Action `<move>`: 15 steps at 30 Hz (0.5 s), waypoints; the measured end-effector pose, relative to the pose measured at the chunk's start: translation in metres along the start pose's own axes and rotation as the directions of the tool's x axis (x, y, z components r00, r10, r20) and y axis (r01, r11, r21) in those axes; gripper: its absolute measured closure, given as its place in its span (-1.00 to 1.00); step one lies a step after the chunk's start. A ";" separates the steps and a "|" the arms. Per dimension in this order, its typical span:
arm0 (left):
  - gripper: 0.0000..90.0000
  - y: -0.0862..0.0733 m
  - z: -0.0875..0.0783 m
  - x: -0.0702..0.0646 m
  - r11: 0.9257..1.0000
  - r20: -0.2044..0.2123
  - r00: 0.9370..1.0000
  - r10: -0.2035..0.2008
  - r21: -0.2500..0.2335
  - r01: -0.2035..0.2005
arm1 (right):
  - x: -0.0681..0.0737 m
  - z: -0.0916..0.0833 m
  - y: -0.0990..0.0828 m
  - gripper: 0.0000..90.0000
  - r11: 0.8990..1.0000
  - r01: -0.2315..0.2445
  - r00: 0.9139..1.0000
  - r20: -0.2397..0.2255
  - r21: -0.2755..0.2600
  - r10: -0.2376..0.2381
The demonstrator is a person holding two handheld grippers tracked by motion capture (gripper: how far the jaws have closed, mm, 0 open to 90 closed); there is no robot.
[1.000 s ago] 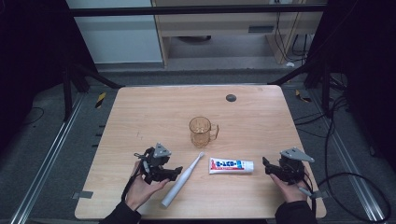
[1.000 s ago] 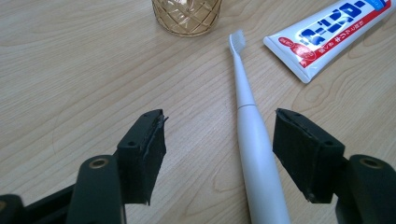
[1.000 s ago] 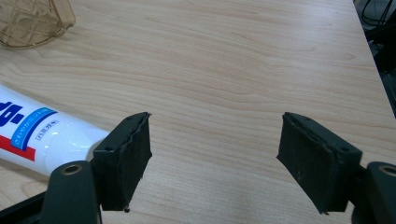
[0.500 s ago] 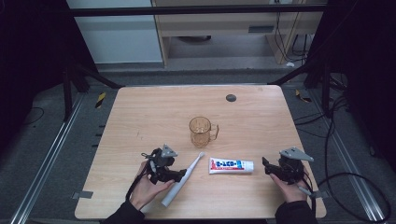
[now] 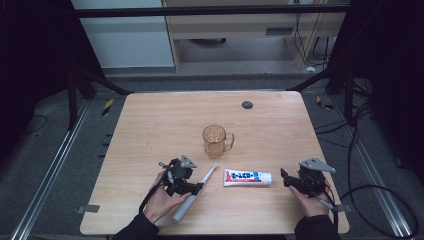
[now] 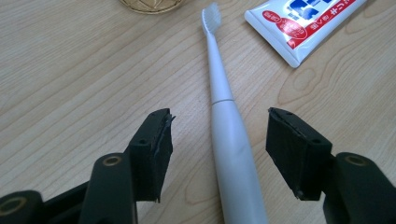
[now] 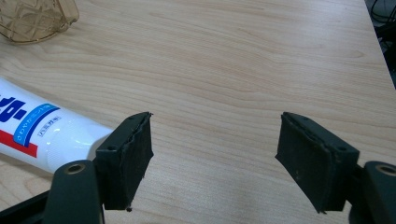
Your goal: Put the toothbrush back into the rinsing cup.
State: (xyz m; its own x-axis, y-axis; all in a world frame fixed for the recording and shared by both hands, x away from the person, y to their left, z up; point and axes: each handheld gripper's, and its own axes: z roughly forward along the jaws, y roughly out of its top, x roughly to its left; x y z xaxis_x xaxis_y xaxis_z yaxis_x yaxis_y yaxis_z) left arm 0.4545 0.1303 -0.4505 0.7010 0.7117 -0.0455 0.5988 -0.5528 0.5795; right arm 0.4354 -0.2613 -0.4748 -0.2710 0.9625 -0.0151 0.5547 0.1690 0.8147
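Observation:
A white electric toothbrush [image 5: 191, 196] lies slantwise on the wooden table [image 5: 150, 125], its bristles toward the cup. My left gripper [image 5: 196, 188] straddles the handle [image 6: 231, 144]. Its jaws have just been closing, and a gap still shows on each side between the pads [image 6: 154, 154] and the handle. A white toothpaste tube [image 5: 247, 177] with red and blue print lies to the right of the brush head. My right gripper [image 5: 286, 177] rests open just off the tube's right end [image 7: 42, 133], with bare wood between its fingers.
An amber see-through cup [image 5: 215, 141] with a handle stands upright behind the toothbrush and the tube. A small dark round spot [image 5: 247, 105] sits near the table's far edge. Dark floor, rails and cables surround the table.
My left gripper has shifted a little to the right onto the toothbrush handle, and its jaws have narrowed around it. The right gripper, the tube and the cup have stayed put.

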 end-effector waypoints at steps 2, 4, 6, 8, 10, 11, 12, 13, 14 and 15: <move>-0.10 0.001 0.001 -0.001 1.000 0.001 1.000 0.006 0.007 -0.006 | 0.000 0.000 0.000 -0.40 1.000 0.000 1.000 -0.003 0.001 0.000; -0.08 0.002 0.003 -0.003 1.000 0.001 1.000 0.008 0.010 -0.008 | 0.000 0.000 0.000 -0.40 1.000 0.001 1.000 -0.005 0.001 -0.001; -0.05 0.002 0.004 -0.004 1.000 0.001 1.000 0.015 0.019 -0.015 | 0.001 0.000 0.000 -0.40 1.000 0.001 1.000 -0.005 0.005 -0.001; -0.02 0.003 0.006 -0.004 0.999 0.005 1.000 0.016 0.028 -0.016 | 0.002 0.000 0.000 -0.39 1.000 0.001 1.000 -0.009 0.006 -0.001; -0.01 0.004 0.008 -0.005 0.999 0.007 1.000 0.017 0.035 -0.017 | 0.001 0.001 0.000 -0.39 1.000 0.006 1.000 -0.007 0.006 -0.006; -0.01 0.005 0.009 -0.005 0.999 0.004 1.000 0.017 0.039 -0.017 | 0.001 0.001 0.000 -0.39 1.000 0.005 1.000 -0.007 0.006 -0.005; 0.01 0.005 0.009 -0.006 0.999 0.005 1.000 0.023 0.045 -0.023 | 0.001 0.001 0.000 -0.39 1.000 0.003 1.000 -0.009 0.008 -0.003; 0.02 0.005 0.010 -0.006 0.999 0.008 1.000 0.020 0.045 -0.020 | 0.001 0.001 0.000 -0.39 1.000 0.003 1.000 -0.009 0.008 -0.003; 0.03 0.005 0.010 -0.006 0.998 0.007 1.000 0.023 0.050 -0.024 | 0.001 0.001 0.000 -0.39 1.000 0.003 1.000 -0.009 0.008 -0.002; 0.04 0.006 0.011 -0.007 0.998 0.012 1.000 0.020 0.054 -0.021 | 0.001 0.001 0.000 -0.38 1.000 0.002 1.000 -0.010 0.009 -0.002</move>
State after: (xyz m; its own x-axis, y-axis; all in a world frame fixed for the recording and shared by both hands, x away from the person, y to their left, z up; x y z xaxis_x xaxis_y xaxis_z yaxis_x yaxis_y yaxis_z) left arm 0.4573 0.1179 -0.4557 0.7176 0.6951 -0.0431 0.6040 -0.5903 0.5355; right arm 0.4356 -0.2599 -0.4751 -0.2799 0.9600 -0.0112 0.5609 0.1730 0.8096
